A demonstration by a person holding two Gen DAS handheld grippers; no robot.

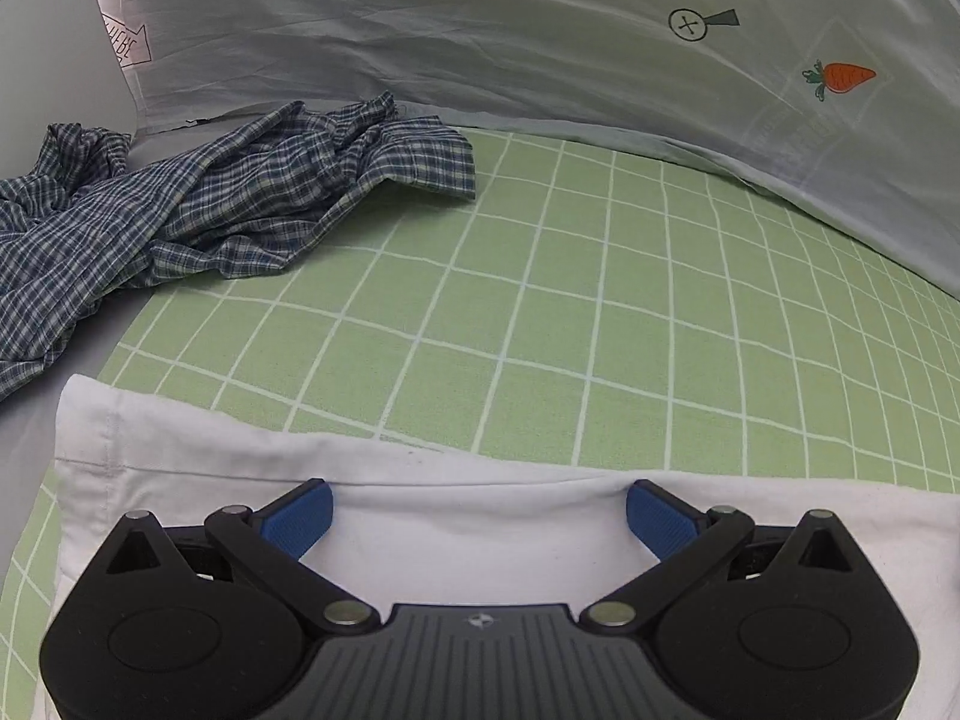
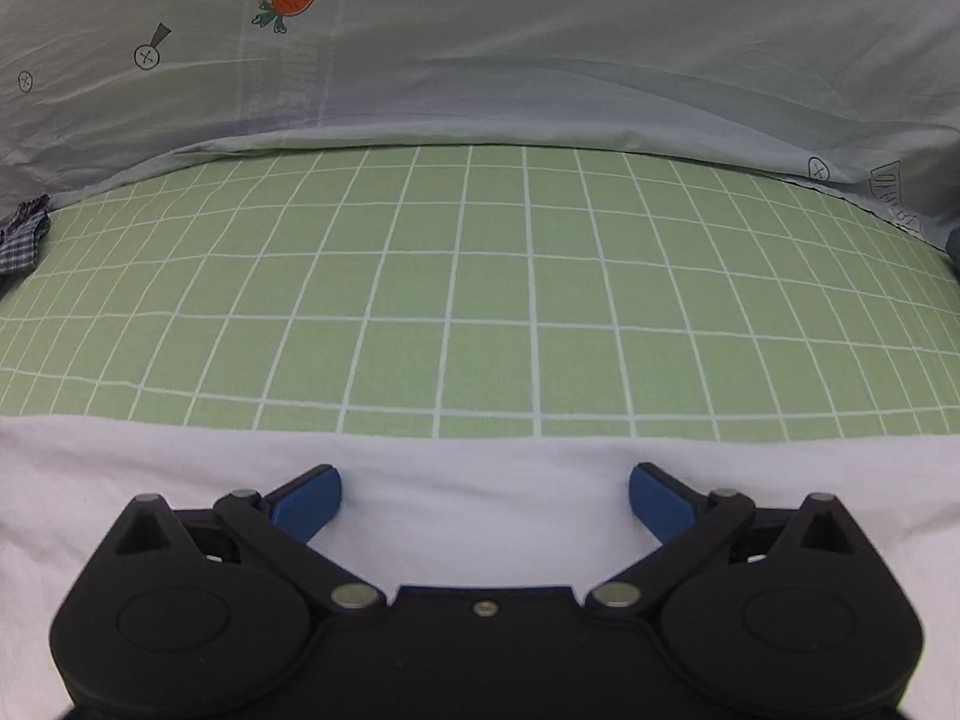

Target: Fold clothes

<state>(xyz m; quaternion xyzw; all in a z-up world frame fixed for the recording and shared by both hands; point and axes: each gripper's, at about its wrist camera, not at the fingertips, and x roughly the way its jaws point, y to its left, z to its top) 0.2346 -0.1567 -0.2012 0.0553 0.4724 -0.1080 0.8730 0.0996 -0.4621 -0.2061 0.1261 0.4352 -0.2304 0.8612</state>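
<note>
Hovering wide open and empty over the white garment point(image 1: 450, 516), both the left tongs point(image 1: 480, 510) and right tongs point(image 2: 485, 495) risk pinching one layer only, dragging the fold crooked.

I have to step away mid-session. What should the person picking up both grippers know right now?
Left gripper: open, above the white garment, gripping nothing.
Right gripper: open, above the same white garment, gripping nothing.
The white garment lies flat at the near edge of the green grid sheet.
The plaid shirt is crumpled at far left, not yet folded.
Left: grip the white garment's edge and fold, then the plaid shirt.
</note>
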